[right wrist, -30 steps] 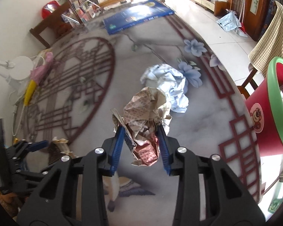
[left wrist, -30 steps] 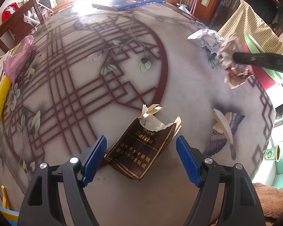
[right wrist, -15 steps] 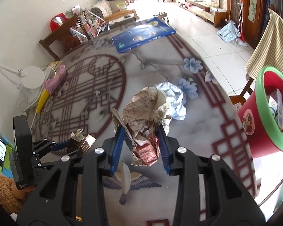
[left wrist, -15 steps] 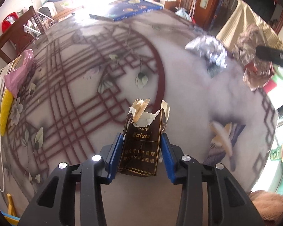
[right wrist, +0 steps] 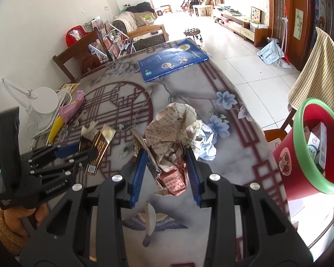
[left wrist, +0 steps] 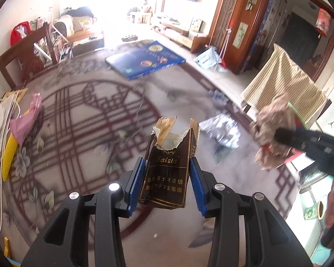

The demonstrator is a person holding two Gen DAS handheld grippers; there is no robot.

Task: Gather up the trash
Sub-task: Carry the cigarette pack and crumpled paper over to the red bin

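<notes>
- The left gripper (left wrist: 167, 183) had just been closing, and its blue pads were clamped on the sides of a torn brown cigarette pack (left wrist: 168, 166), which hung clear above the patterned worktop (left wrist: 78, 120).
- The right gripper (right wrist: 167, 171) was clenched on a crumpled wad of printed paper (right wrist: 171, 133), also lifted off the worktop.
- One more piece of trash, a crumpled pale-blue wrapper (right wrist: 208, 141), lay on the worktop just behind the paper wad.
- The red bin (right wrist: 296, 162) with its green rim stood off the worktop's right edge, already holding a carton or two.
- Judged from this, the step in hand was carrying both pieces to the bin; the wrapper would be left for a further pass.
- To do it well, each grip should hold steady through the carry: the pack is pinched near its lower half and could pivot if the pads slacken.
- The right-hand wad is loose and bulky, so it should be brought squarely over the bin's mouth before letting go, or trailing flaps might catch on the rim.
- The right gripper is nearer the bin; emptying it first and moving it aside would likely give the left a free path without the two colliding.
- The blue booklet (right wrist: 171, 60) at the far end looked like no trash and was best left alone.
</notes>
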